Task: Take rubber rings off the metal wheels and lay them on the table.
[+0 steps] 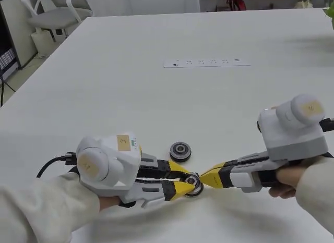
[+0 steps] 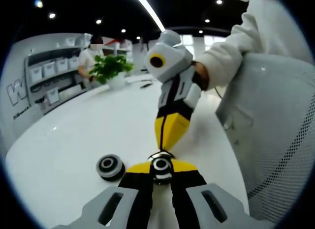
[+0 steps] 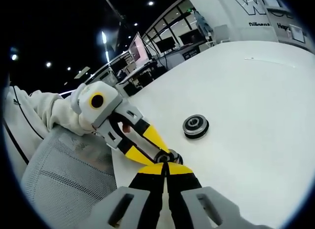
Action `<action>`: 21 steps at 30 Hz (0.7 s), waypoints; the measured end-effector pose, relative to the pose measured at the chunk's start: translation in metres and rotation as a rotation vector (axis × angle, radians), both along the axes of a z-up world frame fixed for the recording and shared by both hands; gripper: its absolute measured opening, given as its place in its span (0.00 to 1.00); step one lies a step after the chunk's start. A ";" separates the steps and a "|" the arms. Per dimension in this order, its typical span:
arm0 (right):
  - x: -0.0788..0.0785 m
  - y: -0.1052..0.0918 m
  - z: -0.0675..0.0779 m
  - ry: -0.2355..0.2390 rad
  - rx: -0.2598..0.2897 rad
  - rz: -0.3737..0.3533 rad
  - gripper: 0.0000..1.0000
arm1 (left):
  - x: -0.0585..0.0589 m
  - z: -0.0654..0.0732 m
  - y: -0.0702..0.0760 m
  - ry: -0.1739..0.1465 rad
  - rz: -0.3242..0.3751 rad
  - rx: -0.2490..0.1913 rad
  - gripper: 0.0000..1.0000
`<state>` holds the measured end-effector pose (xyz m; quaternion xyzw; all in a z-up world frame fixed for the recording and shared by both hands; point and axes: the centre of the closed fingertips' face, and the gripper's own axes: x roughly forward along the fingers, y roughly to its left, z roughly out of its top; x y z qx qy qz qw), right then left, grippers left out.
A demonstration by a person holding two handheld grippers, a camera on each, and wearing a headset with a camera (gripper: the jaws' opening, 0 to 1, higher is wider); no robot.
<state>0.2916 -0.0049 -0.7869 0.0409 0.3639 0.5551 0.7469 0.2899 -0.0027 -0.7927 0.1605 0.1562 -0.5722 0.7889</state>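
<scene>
HEAD VIEW | held wheel at 6 o'clock, half covered by the yellow tips of left gripper and right gripper, its rim too small to make out | power strip at 12 o'clock, sockets blurred | chair at 11 o'clock and plant at 1 o'clock, both cut off by the edge

Loose cream sleeves cover both arms, the left sleeve and the right sleeve. The left claw has a bulky white and pale grey housing with a round dome. On top sits a tan sticker; black links lead to yellow tips. A black cable leaves its rear. The right claw is built alike: white domed housing, black stem, yellow tips. In both gripper views the fingers begin as grey slotted plates.
</scene>
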 end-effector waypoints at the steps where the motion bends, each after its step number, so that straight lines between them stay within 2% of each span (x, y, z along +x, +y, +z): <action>1: -0.001 0.001 0.001 -0.003 0.001 0.001 0.00 | 0.000 0.000 0.000 0.000 0.000 0.000 0.14; 10: -0.003 0.006 0.009 -0.009 0.035 0.018 0.00 | -0.001 0.000 0.000 -0.001 0.000 0.001 0.14; 11: -0.004 0.008 0.012 -0.008 0.051 0.023 0.00 | 0.000 0.000 0.000 0.000 0.001 0.000 0.14; 12: -0.001 0.013 0.023 -0.005 0.117 0.004 0.00 | 0.000 0.000 0.000 0.000 0.002 0.000 0.14; 13: -0.002 0.009 0.018 0.005 0.073 0.016 0.00 | 0.000 0.000 0.000 0.000 0.003 -0.001 0.14; 14: -0.001 0.009 0.016 -0.045 0.054 0.034 0.00 | 0.000 0.000 0.000 -0.001 0.004 -0.001 0.14; 17: -0.002 0.009 0.015 -0.022 0.062 0.024 0.00 | 0.001 0.000 0.000 -0.001 0.005 -0.003 0.14; 21: 0.001 0.007 0.013 -0.021 0.061 0.011 0.00 | 0.001 0.000 0.000 0.003 0.014 -0.003 0.14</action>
